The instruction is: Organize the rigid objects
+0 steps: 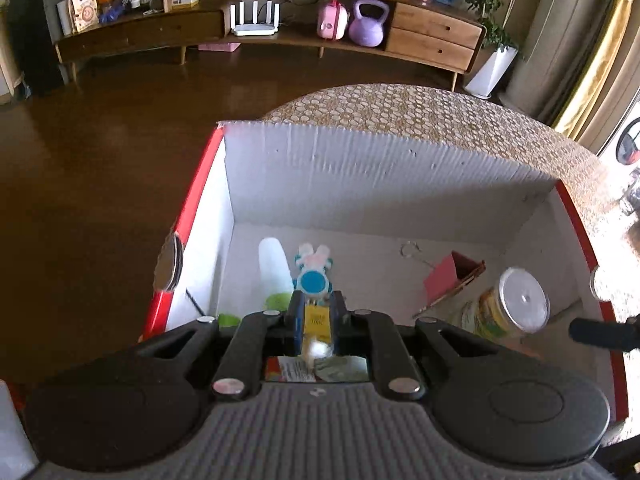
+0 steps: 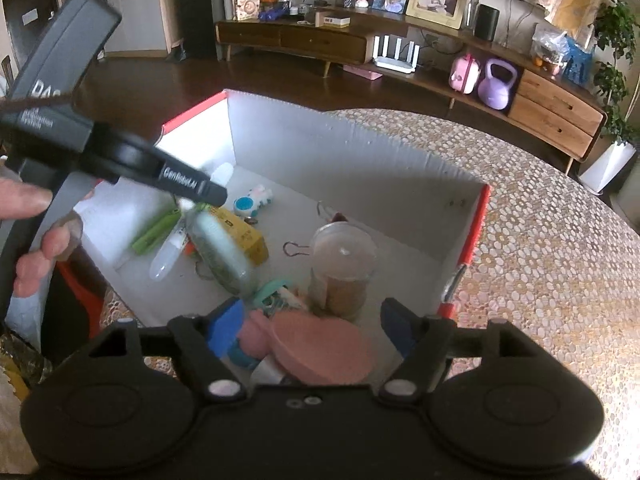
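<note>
A white box with red rims (image 1: 384,168) stands on the round table; it also shows in the right wrist view (image 2: 352,148). My left gripper (image 1: 316,320) is inside the box, shut on a yellow carton (image 1: 318,322); in the right wrist view the carton (image 2: 244,236) lies under that gripper's tip (image 2: 208,194). Ahead of it lie a blue rabbit toy (image 1: 314,272) and a white bottle (image 1: 274,268). My right gripper (image 2: 312,332) is open above the box's near end, over a pink round lid (image 2: 324,348); nothing is between its blue pads (image 2: 224,330).
In the box also lie a lidded jar (image 1: 516,304), a red card box (image 1: 448,276), a clear jar (image 2: 344,264), green sticks (image 2: 154,230) and a pale tube (image 2: 220,248). The patterned tablecloth (image 2: 540,248) spreads right. A wooden sideboard (image 1: 280,28) stands across the brown floor.
</note>
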Demonstrator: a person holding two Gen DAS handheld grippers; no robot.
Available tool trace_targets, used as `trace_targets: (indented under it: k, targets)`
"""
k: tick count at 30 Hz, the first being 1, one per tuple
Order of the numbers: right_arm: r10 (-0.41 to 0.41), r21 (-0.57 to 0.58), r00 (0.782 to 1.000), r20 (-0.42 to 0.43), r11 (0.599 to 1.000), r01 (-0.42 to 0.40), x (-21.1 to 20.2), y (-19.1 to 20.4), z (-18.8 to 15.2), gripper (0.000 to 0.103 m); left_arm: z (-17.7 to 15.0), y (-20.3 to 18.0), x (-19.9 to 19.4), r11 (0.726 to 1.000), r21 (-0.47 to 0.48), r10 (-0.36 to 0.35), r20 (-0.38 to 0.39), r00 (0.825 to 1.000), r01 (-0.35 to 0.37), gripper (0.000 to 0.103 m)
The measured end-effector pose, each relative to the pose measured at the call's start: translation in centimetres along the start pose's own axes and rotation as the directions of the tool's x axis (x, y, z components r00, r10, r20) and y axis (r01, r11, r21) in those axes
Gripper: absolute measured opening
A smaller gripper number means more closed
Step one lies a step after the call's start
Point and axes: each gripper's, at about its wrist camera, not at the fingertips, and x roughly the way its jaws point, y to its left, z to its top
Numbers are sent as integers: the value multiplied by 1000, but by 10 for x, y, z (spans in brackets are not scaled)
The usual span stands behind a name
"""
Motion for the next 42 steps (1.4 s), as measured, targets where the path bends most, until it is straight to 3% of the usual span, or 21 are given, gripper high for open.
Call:
trace_targets:
  k: [17,19,22,24,25,31,35,40,42]
  targets:
    - [17,36,997,73,999,-20,-40,0,-6,80,-24,-21,-56,998,57,-39,75,996,35,14]
    - [20,43,996,89,999,-24,-47,-1,-7,81,-27,-23,-62,997,60,-49,85,995,44,19]
    - [32,49,994,108,998,-38,-56,-2,-9,83,-33,-27,-73,997,64,-51,113,992,44,38]
    - [39,56,992,122,997,-46,-62,-4,-11,84,-37,-28,-82,997,63,-49,144,988,40,66]
    - [47,59,990,129,997,-55,-65,-4,-12,84,-38,-29,-87,997,64,-50,160,986,40,70]
    - [83,85,977,194,991,-101,-87,-9,-20,91,-50,-36,-105,996,89,-42,195,980,26,72]
    - [106,100,966,236,986,-133,-100,-13,-27,95,-59,-41,-114,995,97,-35,209,977,15,82]
    - [120,108,950,289,982,-157,-115,-17,-36,100,-69,-46,-124,995,103,-20,230,973,-4,83]
    - [125,109,943,308,980,-165,-120,-20,-39,102,-72,-48,-126,995,101,-14,235,972,-10,87]
